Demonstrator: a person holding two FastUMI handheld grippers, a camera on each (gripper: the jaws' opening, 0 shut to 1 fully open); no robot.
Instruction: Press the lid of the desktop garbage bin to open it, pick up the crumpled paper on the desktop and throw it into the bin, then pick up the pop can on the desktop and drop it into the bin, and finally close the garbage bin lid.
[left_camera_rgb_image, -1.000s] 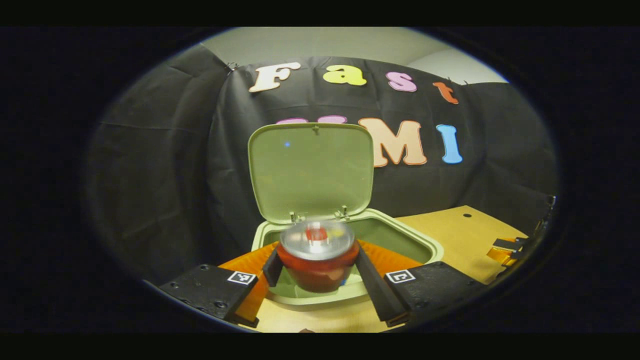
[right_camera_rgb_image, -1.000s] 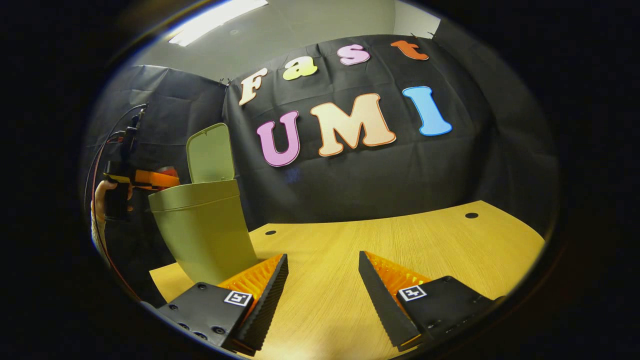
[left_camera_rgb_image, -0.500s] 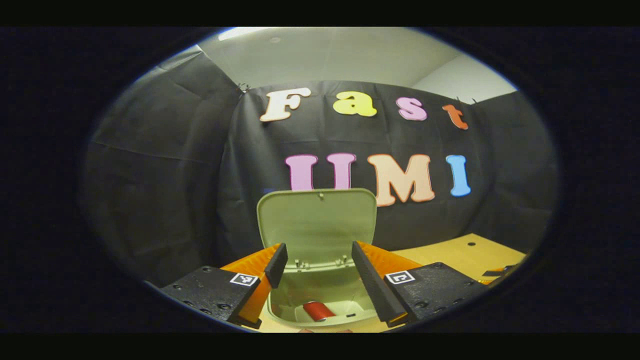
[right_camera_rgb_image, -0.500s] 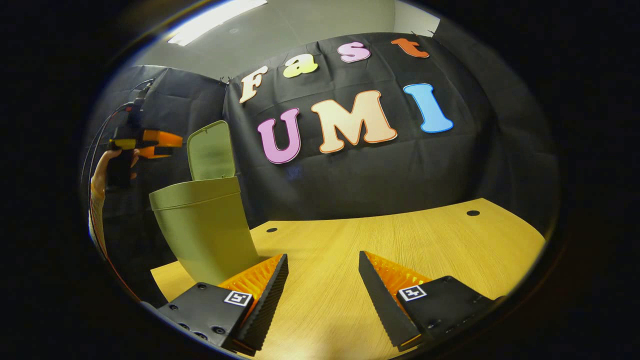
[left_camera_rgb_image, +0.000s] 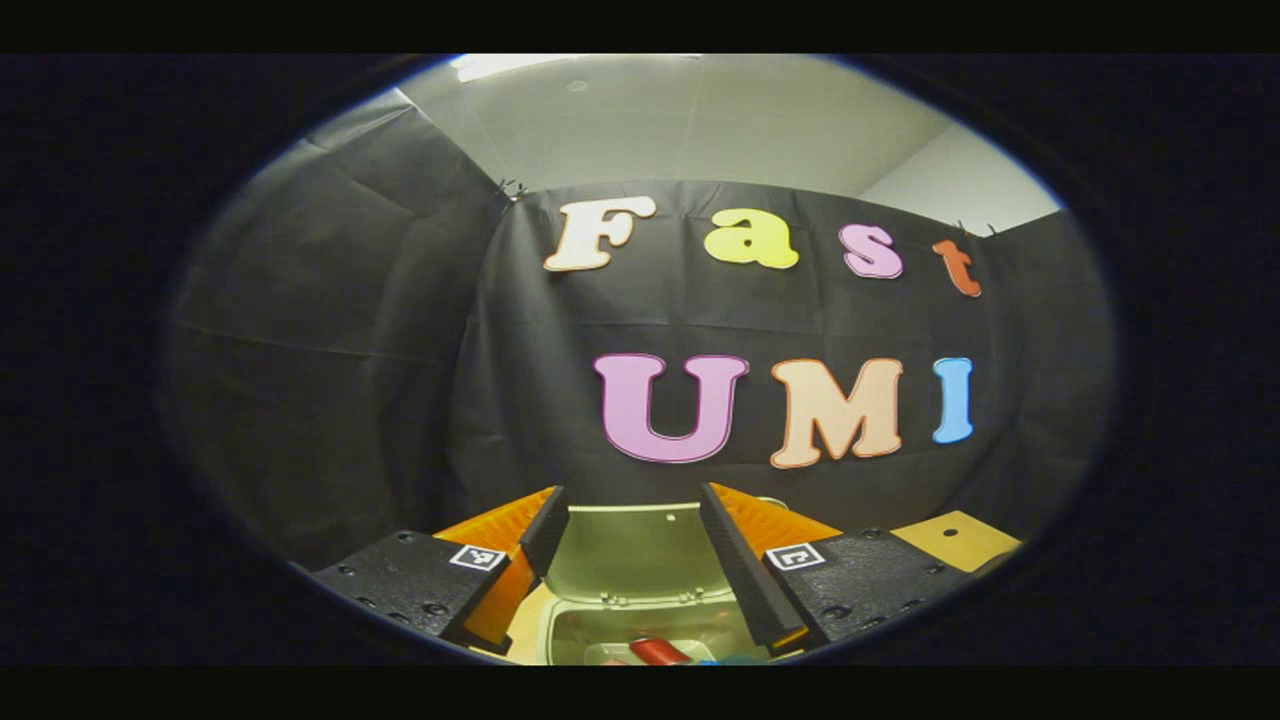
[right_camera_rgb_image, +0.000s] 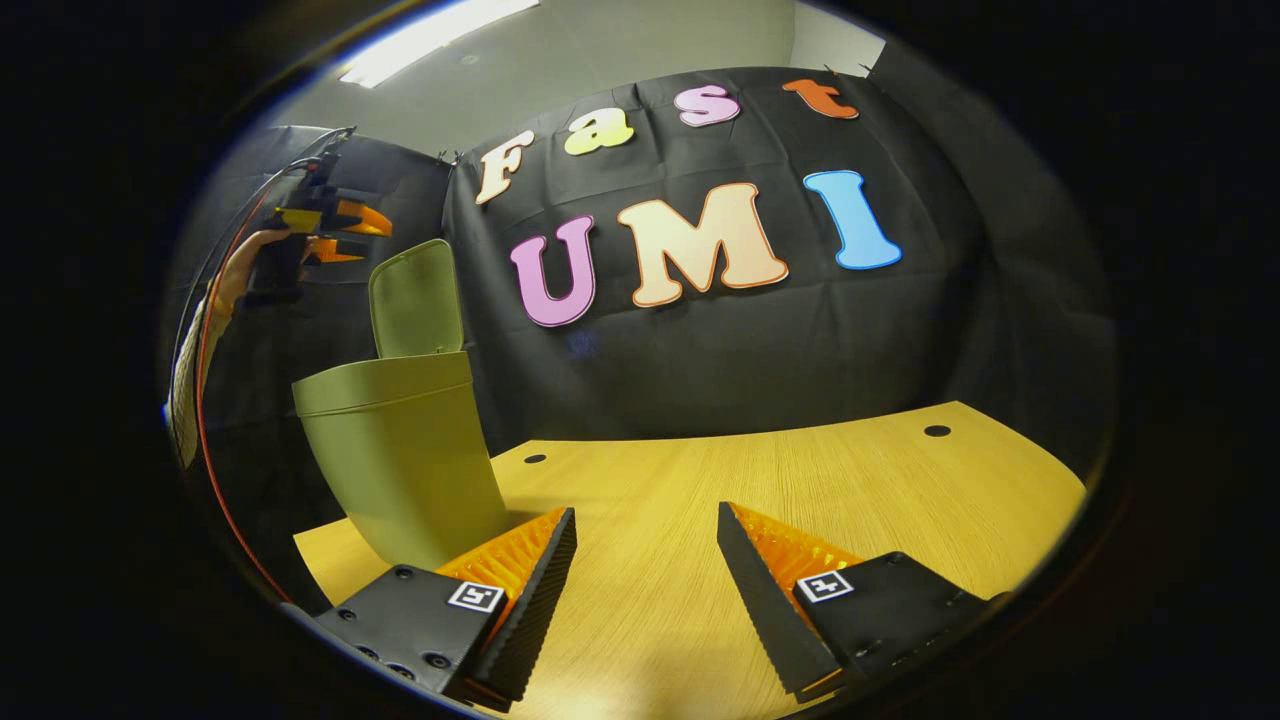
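Above the open bin (right_camera_rgb_image: 400, 450), the left gripper (left_camera_rgb_image: 632, 525) hangs with its fingers spread and nothing between them. A hand (right_camera_rgb_image: 245, 280) holds it up at the far left of the right gripper view. Below it the red can (left_camera_rgb_image: 655, 652) lies inside the bin, whose lid (right_camera_rgb_image: 415, 298) stands upright. Near the table's (right_camera_rgb_image: 800, 480) front edge, the right gripper (right_camera_rgb_image: 645, 545) hovers low, spread and empty, just right of the bin.
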